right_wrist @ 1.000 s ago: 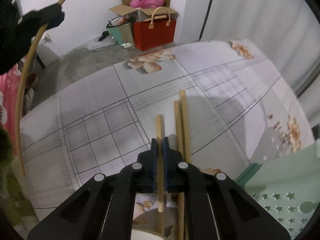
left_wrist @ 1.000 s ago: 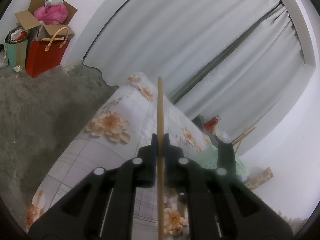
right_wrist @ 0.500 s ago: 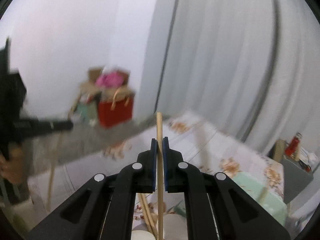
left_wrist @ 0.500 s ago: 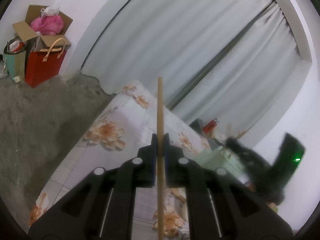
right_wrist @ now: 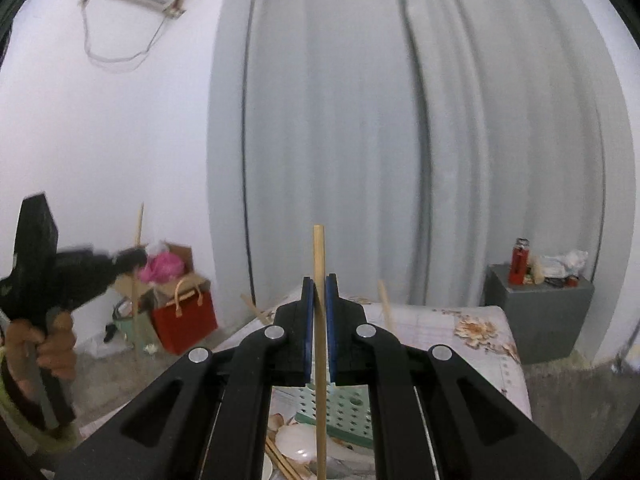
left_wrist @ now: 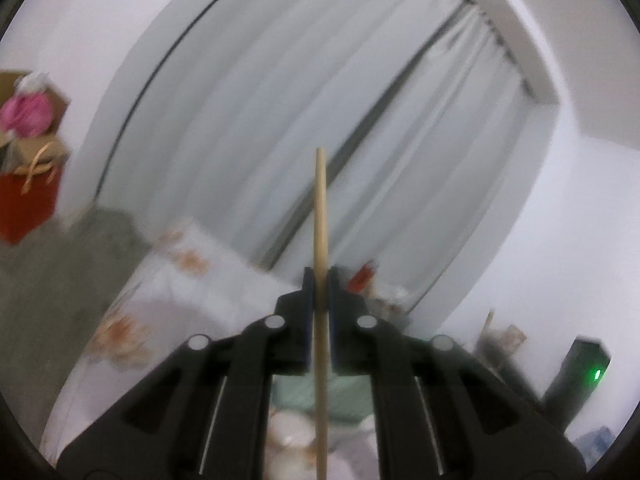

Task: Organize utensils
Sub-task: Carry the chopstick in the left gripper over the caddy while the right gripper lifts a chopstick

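Note:
My left gripper (left_wrist: 320, 276) is shut on a wooden chopstick (left_wrist: 320, 216) that stands upright between the pads, raised above the table. My right gripper (right_wrist: 319, 286) is shut on a second wooden chopstick (right_wrist: 319, 252), also upright. Below the right gripper lie a mint green perforated utensil basket (right_wrist: 344, 412), a white spoon (right_wrist: 296, 440) and loose chopsticks (right_wrist: 284, 464). In the right wrist view the left gripper (right_wrist: 132, 258) shows at the left with its chopstick (right_wrist: 139, 224). The left wrist view is blurred.
The table has a floral cloth (right_wrist: 472, 328). A grey cabinet (right_wrist: 540, 312) with a red bottle (right_wrist: 520, 260) stands at the right. A red bag (right_wrist: 184, 320) and cardboard box (right_wrist: 176, 256) sit on the floor by the curtain (right_wrist: 400, 140).
Both grippers have lifted and tilted up from the table, each keeping its chopstick. The views now face the curtain and wall instead of the tabletop.

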Motion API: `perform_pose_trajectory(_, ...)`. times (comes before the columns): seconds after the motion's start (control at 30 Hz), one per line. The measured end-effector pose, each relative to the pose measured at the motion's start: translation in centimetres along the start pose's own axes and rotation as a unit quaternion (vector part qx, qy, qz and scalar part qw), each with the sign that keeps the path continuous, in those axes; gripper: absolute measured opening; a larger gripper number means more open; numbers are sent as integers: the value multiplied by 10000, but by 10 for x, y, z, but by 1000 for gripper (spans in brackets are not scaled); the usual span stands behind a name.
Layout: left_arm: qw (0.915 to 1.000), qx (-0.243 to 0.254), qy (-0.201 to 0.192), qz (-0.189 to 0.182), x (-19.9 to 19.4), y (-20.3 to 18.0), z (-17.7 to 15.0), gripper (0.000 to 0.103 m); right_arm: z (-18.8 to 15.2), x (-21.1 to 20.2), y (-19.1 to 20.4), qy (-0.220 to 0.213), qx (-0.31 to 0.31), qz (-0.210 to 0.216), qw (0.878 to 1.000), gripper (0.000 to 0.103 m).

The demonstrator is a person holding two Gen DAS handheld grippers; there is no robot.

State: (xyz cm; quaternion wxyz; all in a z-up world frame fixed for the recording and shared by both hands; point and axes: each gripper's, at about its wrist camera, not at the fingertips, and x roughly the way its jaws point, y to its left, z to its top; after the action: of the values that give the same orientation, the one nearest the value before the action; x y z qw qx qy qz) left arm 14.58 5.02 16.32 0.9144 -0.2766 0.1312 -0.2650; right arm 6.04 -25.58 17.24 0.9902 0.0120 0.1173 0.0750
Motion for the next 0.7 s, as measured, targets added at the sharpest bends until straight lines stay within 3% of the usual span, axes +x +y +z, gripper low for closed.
perform_pose_trajectory(0.3, 9930, 751, -720, -561, 60, -91, 24, 5, -12, -26, -41, -153, 497, -115, 9986, 6)
perform_pose_trajectory(0.47, 9923, 947, -686, -409, 95, -113, 12, 5, -18, -33, -58, -226, 672, -100, 9974, 6)
perform_pose_trajectory(0.7, 9912, 1147, -645, 108, 146, -119, -19, 5, -24, -40, -76, -225, 815, -42, 9964, 6)
